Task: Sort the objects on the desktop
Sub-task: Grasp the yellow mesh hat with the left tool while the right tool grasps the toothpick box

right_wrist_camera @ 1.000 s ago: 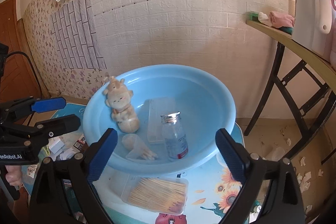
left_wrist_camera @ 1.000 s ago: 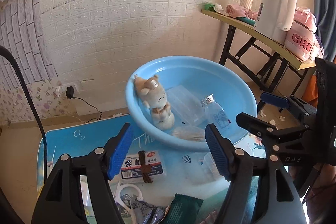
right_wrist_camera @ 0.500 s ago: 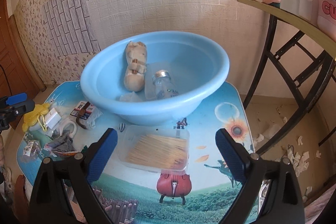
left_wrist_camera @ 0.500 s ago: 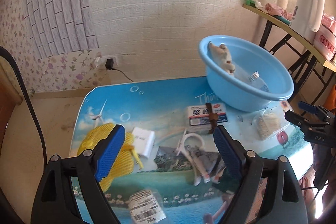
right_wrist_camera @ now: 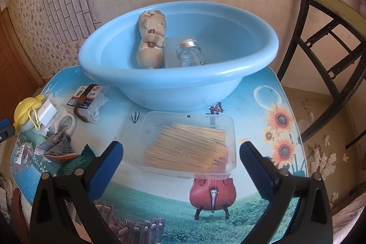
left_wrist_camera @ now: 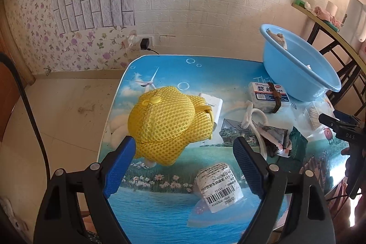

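1. While I hold both tools above the table [right_wrist_camera: 263,175], my left gripper [left_wrist_camera: 184,159] has its jaws spread wide with nothing between them, hanging over the yellow mesh pouch [left_wrist_camera: 168,122] near the table's left edge.
2. My right gripper [right_wrist_camera: 180,164] is likewise spread and empty, its blue pads on either side of the clear toothpick box [right_wrist_camera: 187,145], not touching it.
3. That box lies just in front of the blue basin [right_wrist_camera: 183,86], which stands at the table's far right corner.
4. Inside the basin I see a plush toy [right_wrist_camera: 152,42] leaning on the wall and a small glass bottle [right_wrist_camera: 189,53] beside it.
5. Between pouch and basin lie a white charger [left_wrist_camera: 211,104], a labelled box [left_wrist_camera: 268,93], a white hook [left_wrist_camera: 254,120] and snack packets [left_wrist_camera: 276,138].
6. A labelled bag [left_wrist_camera: 219,186] lies at the near edge.
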`<state>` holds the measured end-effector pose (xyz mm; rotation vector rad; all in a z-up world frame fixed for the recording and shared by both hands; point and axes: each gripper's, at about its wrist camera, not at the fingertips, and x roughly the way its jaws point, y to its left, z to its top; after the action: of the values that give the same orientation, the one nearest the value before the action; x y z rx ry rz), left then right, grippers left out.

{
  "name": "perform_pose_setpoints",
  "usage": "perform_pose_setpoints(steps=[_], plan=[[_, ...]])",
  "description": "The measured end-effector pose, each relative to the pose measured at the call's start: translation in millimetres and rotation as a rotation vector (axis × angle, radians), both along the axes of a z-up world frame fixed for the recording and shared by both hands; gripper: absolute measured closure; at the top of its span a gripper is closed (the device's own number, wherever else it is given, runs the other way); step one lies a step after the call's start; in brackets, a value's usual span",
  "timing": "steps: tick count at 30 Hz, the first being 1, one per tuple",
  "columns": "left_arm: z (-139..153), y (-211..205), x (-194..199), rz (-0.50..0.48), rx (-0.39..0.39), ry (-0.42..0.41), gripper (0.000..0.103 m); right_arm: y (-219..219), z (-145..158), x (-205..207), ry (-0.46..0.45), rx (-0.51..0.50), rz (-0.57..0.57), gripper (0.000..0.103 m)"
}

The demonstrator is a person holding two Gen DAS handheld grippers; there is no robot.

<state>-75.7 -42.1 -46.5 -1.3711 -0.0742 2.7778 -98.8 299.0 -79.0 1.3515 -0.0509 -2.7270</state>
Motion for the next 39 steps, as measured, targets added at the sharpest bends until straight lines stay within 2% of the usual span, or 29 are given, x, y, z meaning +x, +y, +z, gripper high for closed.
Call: perform_pose_setpoints(steps=[4,11,19,22,24,25,26,29,34,39], plan=[[-2.4,-6.3,-9.1,0.014,0.020,0.013,0.009,-2.4,-3.9,-2.4,-0.017,0.020,-0.003,0.000],[-16.3,-13.0,-33.9,0.015,0.053,0.001,0.009,-4.8,-12.7,-8.4,-0.038,0.036,-0.012,0.000],[-38.6,-18.8,-59.4,0.013,0.039,-0.059,0.004,-2.6,-19.6,-19.8,-0.043,0.028,-0.031,0.000],[-41.5,-14.2,-61.5,0.000,-0.002,-0.051,0.004,-1.5,-24.4,-22.1,-0.057,0.038,-0.034,0.006],[-41.2,-14.1,-61.0,0.005,0.003,-0.037,0.004,-0.8,-24.0,-21.2,-0.050,0.035,-0.025,0.006],[-40.8,-14.7,-60.3,0.010,0.006,-0.032,0.008,-0.3,-23.7,-20.6,-0.050,0.032,-0.023,0.006],[-39.5,-15.6,-60.0,0.009,0.013,-0.027,0.016,0.2,-23.3,-19.7,-0.049,0.026,-0.022,0.006],[-35.1,-18.6,-57.8,0.017,0.026,-0.024,0.026,0.8,-20.6,-15.1,-0.045,-0.005,-0.010,0.007],[-14.4,-18.0,-47.0,0.020,0.042,0.033,0.027,-4.1,-8.7,-4.0,-0.018,-0.027,0.025,0.007],[16.0,-8.3,-37.6,0.011,0.060,0.085,0.027,-20.1,19.0,12.7,0.034,-0.087,0.109,0.007]])
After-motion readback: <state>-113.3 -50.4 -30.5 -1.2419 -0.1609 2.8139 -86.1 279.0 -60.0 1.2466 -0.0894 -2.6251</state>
